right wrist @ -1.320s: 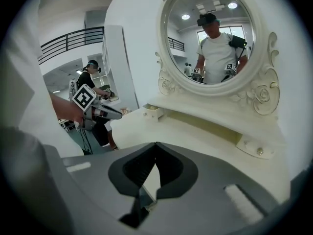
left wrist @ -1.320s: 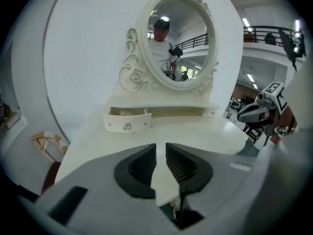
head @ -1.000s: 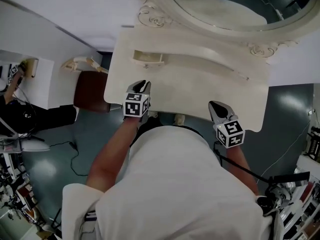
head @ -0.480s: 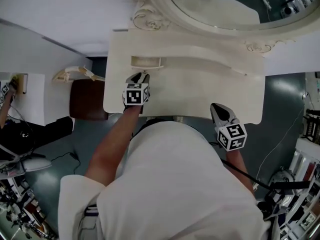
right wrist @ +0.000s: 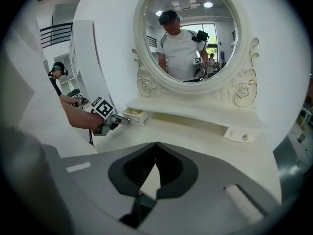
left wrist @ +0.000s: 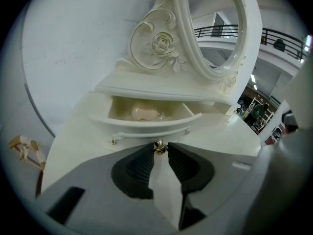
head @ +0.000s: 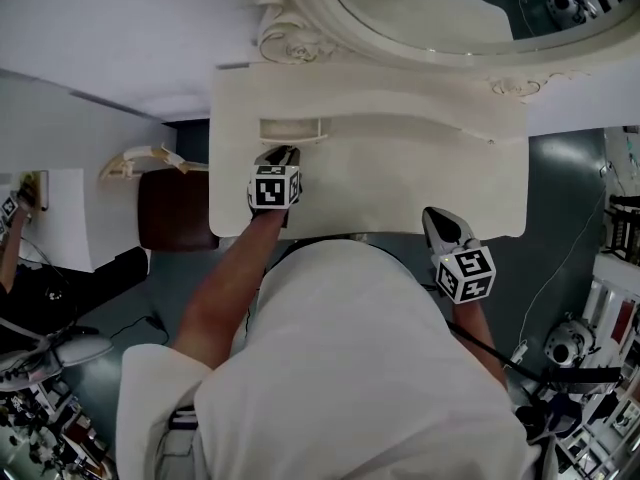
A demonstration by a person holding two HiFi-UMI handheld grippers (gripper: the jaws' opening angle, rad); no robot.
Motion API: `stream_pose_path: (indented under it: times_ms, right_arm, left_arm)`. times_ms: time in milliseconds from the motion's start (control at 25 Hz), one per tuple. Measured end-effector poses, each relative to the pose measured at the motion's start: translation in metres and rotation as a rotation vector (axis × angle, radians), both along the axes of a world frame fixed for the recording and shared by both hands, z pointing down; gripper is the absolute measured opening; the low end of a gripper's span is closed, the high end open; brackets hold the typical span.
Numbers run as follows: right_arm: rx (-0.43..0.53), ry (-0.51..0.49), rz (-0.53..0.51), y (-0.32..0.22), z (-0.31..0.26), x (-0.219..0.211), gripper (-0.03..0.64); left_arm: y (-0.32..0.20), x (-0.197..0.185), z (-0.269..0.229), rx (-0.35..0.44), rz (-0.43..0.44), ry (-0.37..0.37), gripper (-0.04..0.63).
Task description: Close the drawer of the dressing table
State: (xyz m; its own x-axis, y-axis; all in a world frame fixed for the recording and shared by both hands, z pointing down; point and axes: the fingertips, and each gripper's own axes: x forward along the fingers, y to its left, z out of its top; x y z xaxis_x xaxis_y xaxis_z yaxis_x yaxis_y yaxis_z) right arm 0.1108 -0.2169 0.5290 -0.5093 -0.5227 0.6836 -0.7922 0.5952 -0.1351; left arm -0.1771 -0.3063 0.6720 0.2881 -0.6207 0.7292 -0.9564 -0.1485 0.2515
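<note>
Cream tabletop (head: 400, 183) lies under both grippers. Left gripper (left wrist: 160, 150) has just been closing, and its tips now pinch the small brass knob (left wrist: 158, 146) of the open drawer (left wrist: 146, 126), which stands pulled out under the shelf at the table's back left, below the mirror (left wrist: 215, 28). Something pale pink lies inside. Right gripper (right wrist: 155, 146) is closed and empty near the front right edge. The drawer looks small, stiff and light; the knob is smooth and may slip, so a straight push there or on the front's middle should keep it from jamming.
</note>
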Motion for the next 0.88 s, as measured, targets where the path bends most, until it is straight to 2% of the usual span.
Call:
stream_pose_path:
  times_ms: [880]
  right_arm:
    - [-0.023,0.026,0.068,-0.013,-0.001,-0.013,0.002]
  left_arm:
    - [-0.039,-0.01,-0.003,0.02,0.055,-0.003,0.094]
